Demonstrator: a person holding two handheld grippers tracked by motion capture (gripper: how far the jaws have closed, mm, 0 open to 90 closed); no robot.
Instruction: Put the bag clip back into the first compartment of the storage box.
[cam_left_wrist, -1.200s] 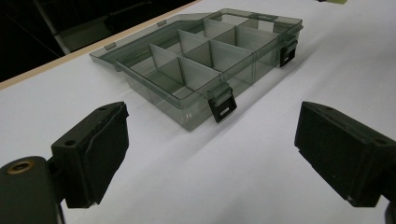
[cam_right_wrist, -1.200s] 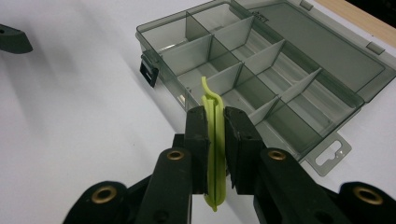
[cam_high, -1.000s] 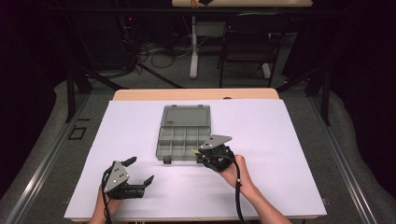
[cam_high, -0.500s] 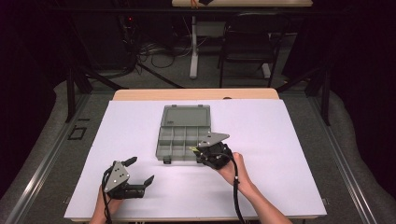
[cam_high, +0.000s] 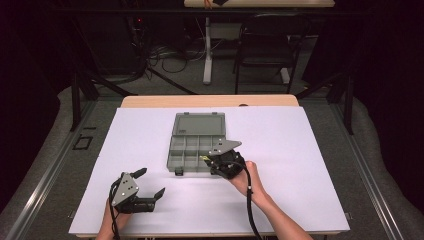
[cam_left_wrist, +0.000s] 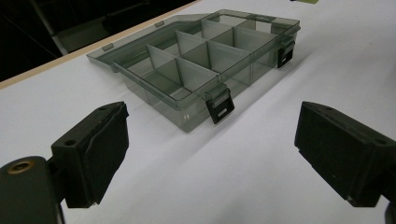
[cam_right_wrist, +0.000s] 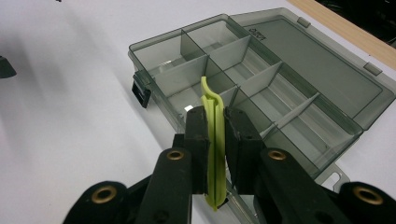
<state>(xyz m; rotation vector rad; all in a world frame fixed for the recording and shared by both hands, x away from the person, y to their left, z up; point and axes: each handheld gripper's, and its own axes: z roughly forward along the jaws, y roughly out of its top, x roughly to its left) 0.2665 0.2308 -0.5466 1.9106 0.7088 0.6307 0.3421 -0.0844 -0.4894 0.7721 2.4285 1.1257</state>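
A smoky clear compartment box (cam_high: 196, 149) lies open in the middle of the white table, lid flat behind it. Its compartments (cam_right_wrist: 261, 93) look empty, and two black latches (cam_left_wrist: 220, 106) hang on its front wall. My right gripper (cam_high: 209, 159) hovers over the box's front right corner, shut on a thin lime-green strip (cam_right_wrist: 214, 135) that stands upright between its pads. My left gripper (cam_high: 150, 184) rests near the table's front left, open, with nothing between its fingers (cam_left_wrist: 95, 149); in the left gripper view the box (cam_left_wrist: 205, 60) lies ahead of it.
The white sheet (cam_high: 310, 165) covers the table, with a wooden edge (cam_high: 210, 101) at the back. Beyond the table stand a dark chair (cam_high: 265, 50), table legs and floor cables. Bare surface lies on both sides of the box.
My right gripper has crept slightly left and forward with the green strip, over the box's front edge. The left gripper has stayed put.
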